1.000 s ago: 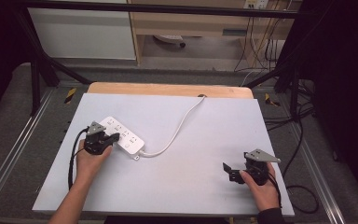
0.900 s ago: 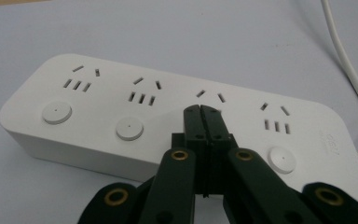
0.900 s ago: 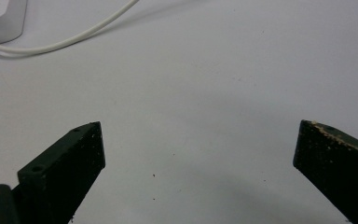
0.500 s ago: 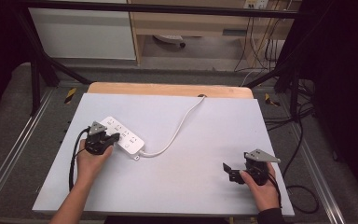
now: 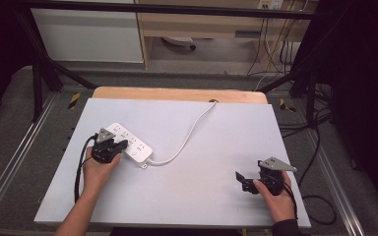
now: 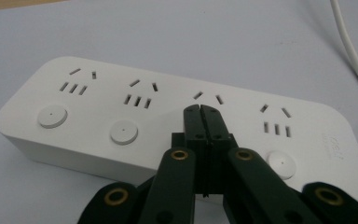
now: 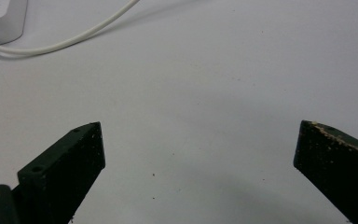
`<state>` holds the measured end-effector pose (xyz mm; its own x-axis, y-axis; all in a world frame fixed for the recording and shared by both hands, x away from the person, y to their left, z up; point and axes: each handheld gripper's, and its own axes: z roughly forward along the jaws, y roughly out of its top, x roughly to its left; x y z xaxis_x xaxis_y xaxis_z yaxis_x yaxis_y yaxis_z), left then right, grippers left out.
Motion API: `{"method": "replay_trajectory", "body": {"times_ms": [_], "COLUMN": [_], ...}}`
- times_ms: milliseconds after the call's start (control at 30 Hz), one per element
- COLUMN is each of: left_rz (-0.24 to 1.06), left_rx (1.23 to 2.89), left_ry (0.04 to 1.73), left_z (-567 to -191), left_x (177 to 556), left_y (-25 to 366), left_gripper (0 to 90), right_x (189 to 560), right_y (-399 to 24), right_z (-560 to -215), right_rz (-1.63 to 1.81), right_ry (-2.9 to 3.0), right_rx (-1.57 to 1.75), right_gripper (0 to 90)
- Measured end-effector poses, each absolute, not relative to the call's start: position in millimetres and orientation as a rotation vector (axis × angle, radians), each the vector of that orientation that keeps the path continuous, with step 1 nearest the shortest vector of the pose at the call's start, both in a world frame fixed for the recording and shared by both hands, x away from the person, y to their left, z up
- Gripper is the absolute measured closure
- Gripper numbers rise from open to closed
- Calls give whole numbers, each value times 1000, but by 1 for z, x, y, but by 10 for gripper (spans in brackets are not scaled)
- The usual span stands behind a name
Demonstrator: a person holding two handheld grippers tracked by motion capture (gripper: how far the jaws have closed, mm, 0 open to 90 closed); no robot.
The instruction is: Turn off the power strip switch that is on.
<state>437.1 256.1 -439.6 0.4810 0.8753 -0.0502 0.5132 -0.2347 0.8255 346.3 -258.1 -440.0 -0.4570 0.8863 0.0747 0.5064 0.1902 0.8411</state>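
A white power strip (image 5: 130,143) with several sockets and round buttons lies on the left half of the white table top (image 5: 202,206). Its white cable (image 5: 192,132) runs up toward the table's far edge. My left gripper (image 5: 123,144) is shut, nothing between its jaws. In the left gripper view the strip (image 6: 74,121) spans the frame, and the left gripper's (image 6: 200,110) closed tips sit over the third socket, hiding the button below it. Whether they touch the strip I cannot tell. At the table's right front, my right gripper (image 5: 241,180) is held open. The right gripper's (image 7: 200,128) jaws stand wide above bare table.
In the right gripper view the strip's end (image 7: 2,18) and its cable (image 7: 74,39) lie at the top left. A wooden edge (image 5: 177,93) borders the table's far side. Metal rails (image 5: 10,162) run along both sides, with black cables (image 5: 320,142) on the floor at right.
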Motion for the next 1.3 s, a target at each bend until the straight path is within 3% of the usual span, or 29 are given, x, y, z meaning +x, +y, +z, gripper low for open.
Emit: {"method": "replay_trajectory", "body": {"times_ms": [533, 767, 1300], "left_rz": [534, 602, 524], "left_rx": [1875, 1884, 1761], "left_ry": [1160, 1118, 1121], "left_z": [-440, -439, -425], "left_x": [437, 433, 426], "left_y": [258, 258, 259], "left_gripper": [900, 900, 900], "right_x": [347, 347, 346], "right_y": [-259, -259, -260], "right_z": [-441, -440, -437], "right_rz": [1182, 1186, 1202], "right_ry": [2040, 2031, 2017], "right_rx": [1300, 1305, 1292], "right_gripper": [28, 27, 28]}}
